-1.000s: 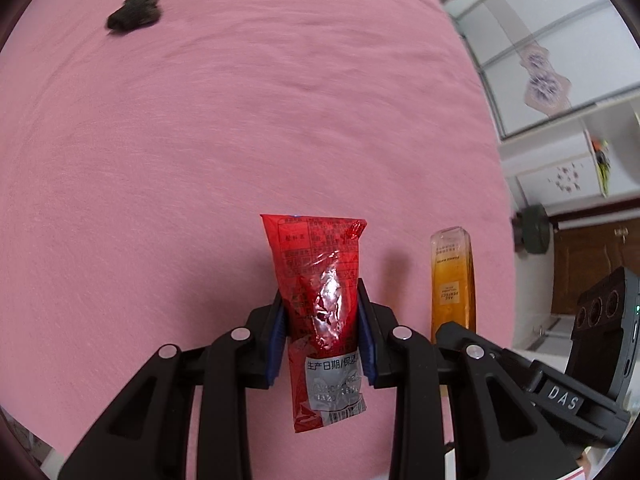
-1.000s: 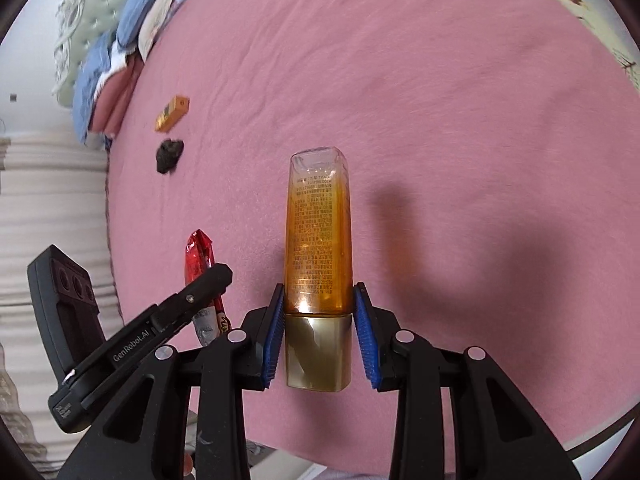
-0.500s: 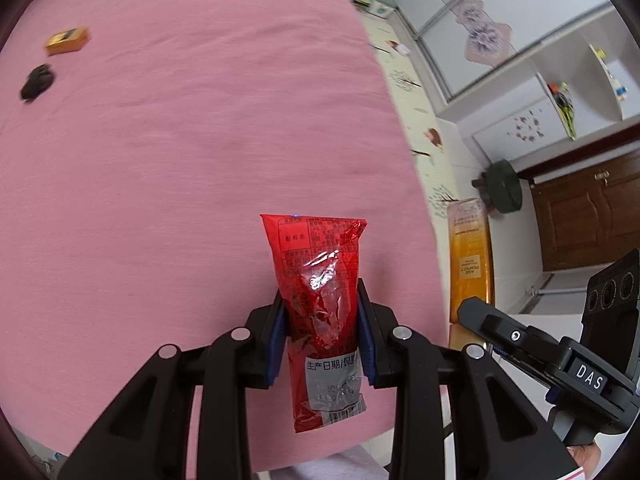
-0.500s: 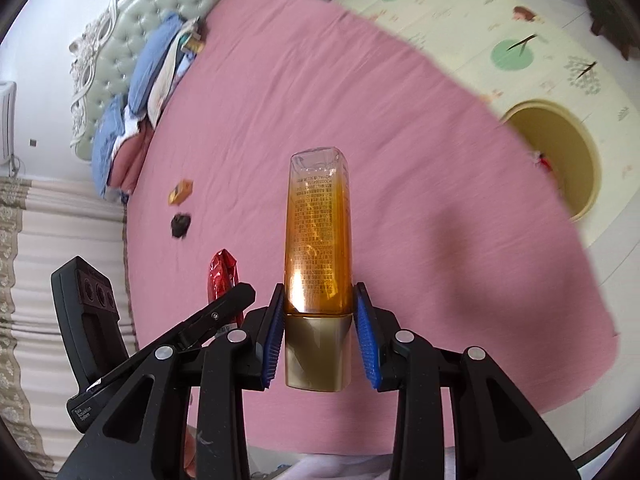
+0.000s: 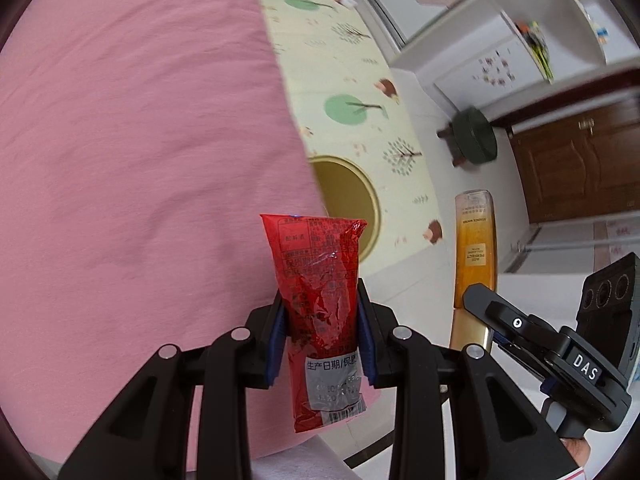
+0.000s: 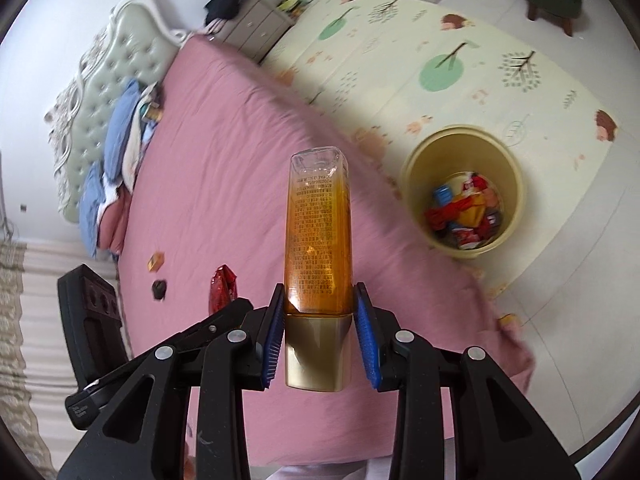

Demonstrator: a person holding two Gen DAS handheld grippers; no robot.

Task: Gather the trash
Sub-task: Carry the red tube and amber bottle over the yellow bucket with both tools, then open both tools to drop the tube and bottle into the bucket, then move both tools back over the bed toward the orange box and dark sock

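My left gripper [image 5: 322,332] is shut on a red snack wrapper [image 5: 316,280] and holds it upright above the edge of the pink bed [image 5: 140,140]. My right gripper [image 6: 319,326] is shut on an amber bottle with a gold cap [image 6: 318,248]; the bottle also shows in the left wrist view [image 5: 476,256]. A yellow trash bin [image 6: 416,184] with several wrappers inside stands on the floor mat beside the bed; its rim shows in the left wrist view [image 5: 374,200]. The red wrapper shows in the right wrist view [image 6: 223,286].
A small orange box [image 6: 156,261] and a dark crumpled item [image 6: 159,289] lie on the bed. Pillows and a padded headboard [image 6: 100,92] are at the far end. A green stool [image 5: 474,134], a brown door [image 5: 576,160] and a patterned floor mat [image 6: 460,60] lie beyond.
Both grippers have lifted and swung away from the bed towards the floor side, each still holding its item. The trash bin and floor mat have come into view.
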